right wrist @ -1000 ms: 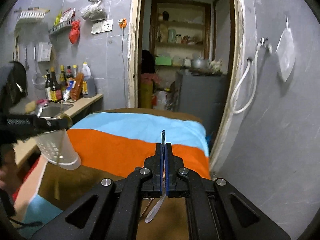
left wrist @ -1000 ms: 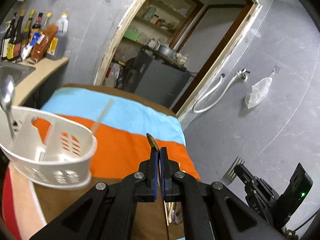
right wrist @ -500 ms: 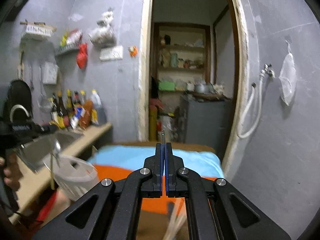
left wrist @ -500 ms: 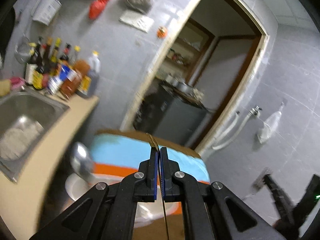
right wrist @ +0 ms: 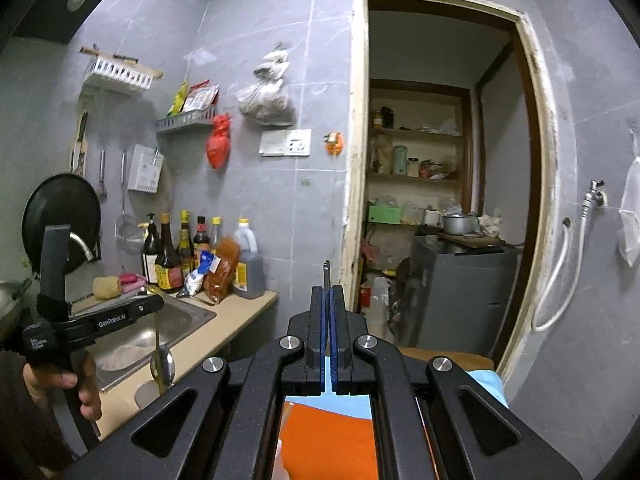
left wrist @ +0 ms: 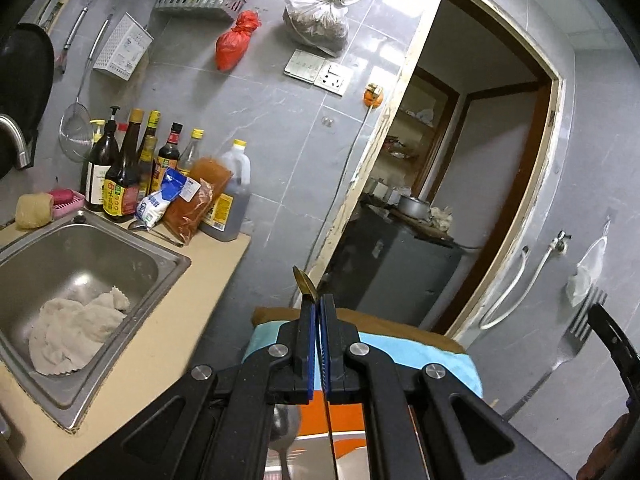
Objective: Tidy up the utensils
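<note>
1. Seen only from the left wrist: fork [left wrist: 580,332] with tines up at the right edge, clamped in the right gripper [left wrist: 600,314]; crumpled rag [left wrist: 76,328] lying in the sink [left wrist: 168,268].
2. Seen only from the right wrist: whole spoon [right wrist: 162,364] hanging bowl-down from the left gripper [right wrist: 158,305], over the counter edge just beside the sink; a hand [right wrist: 68,384] wrapped around that gripper's grip.
3. From the right wrist, fork mostly hidden behind its own fingers, only a thin handle end poking above the tips. From the left wrist, spoon bowl blurred below the fingers, gold handle tip above them. Pale rounded shape under the spoon too cut off to name.
4. Left tongs pinched narrow on the spoon handle. Right tongs likewise pinched tight on the fork handle.
</note>
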A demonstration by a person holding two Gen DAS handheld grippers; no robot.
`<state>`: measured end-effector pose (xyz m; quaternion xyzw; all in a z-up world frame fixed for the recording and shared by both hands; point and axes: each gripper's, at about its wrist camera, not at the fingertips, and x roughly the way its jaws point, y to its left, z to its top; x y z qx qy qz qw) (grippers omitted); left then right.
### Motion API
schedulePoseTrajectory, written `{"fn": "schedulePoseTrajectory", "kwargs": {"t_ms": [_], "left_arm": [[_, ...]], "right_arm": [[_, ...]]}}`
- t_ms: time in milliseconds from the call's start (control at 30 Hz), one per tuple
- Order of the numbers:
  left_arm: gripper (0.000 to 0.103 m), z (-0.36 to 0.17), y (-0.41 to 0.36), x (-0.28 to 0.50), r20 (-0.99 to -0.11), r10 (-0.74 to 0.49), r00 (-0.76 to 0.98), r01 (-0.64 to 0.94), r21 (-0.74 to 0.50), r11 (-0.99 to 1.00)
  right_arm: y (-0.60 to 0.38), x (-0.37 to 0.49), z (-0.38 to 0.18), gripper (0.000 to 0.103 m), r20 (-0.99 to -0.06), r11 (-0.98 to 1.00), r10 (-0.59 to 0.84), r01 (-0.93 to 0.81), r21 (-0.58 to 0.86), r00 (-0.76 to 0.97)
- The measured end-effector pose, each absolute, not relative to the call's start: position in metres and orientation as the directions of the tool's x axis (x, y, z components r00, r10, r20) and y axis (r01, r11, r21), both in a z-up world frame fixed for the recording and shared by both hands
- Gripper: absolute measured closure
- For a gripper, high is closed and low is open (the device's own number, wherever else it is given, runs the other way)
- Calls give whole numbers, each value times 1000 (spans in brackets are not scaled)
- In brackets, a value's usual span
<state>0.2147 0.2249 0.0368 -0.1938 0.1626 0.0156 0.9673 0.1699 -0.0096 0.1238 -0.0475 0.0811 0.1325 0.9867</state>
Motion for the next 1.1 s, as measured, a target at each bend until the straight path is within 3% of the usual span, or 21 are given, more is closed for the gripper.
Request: {"fn": "schedulePoseTrajectory", "kwargs": {"t_ms": [300, 567, 600, 700, 800, 867, 933, 1000, 1100], "left_arm": [[100, 12, 208, 211, -374, -13, 928, -97, -276, 956], [96, 1, 210, 207, -454, -79, 888, -84, -328, 941], [96, 0, 210, 207, -461, -95, 882, -75, -338, 938], [92, 1, 208, 204, -464, -93, 881, -71, -325, 943], [79, 7, 204, 201, -449, -107, 887, -55, -333, 942], [54, 11, 202, 199, -435, -115, 893, -46, -342, 939], [38, 15, 200, 195, -402, -111, 909, -45, -360, 932], [35, 21, 197, 193, -384, -112, 917, -40, -367, 929], [22, 30, 184, 191, -374, -101, 922, -34, -337, 941]], "right_arm": [[20, 192, 76, 101, -305, 938, 268, -320, -137, 914], [8, 208, 40, 98, -441, 920, 367, -389, 43, 819], [6, 208, 38, 94, -445, 917, 380, -395, 63, 811], [0, 204, 36, 64, -420, 914, 395, -394, 93, 817], [-11, 200, 40, 62, -394, 912, 409, -388, 135, 823], [-20, 198, 42, 62, -379, 914, 405, -373, 157, 832], [-30, 197, 46, 54, -363, 918, 396, -354, 179, 843], [-37, 194, 52, 46, -345, 923, 381, -335, 187, 857], [-55, 186, 58, 38, -313, 937, 342, -296, 185, 886]]}}
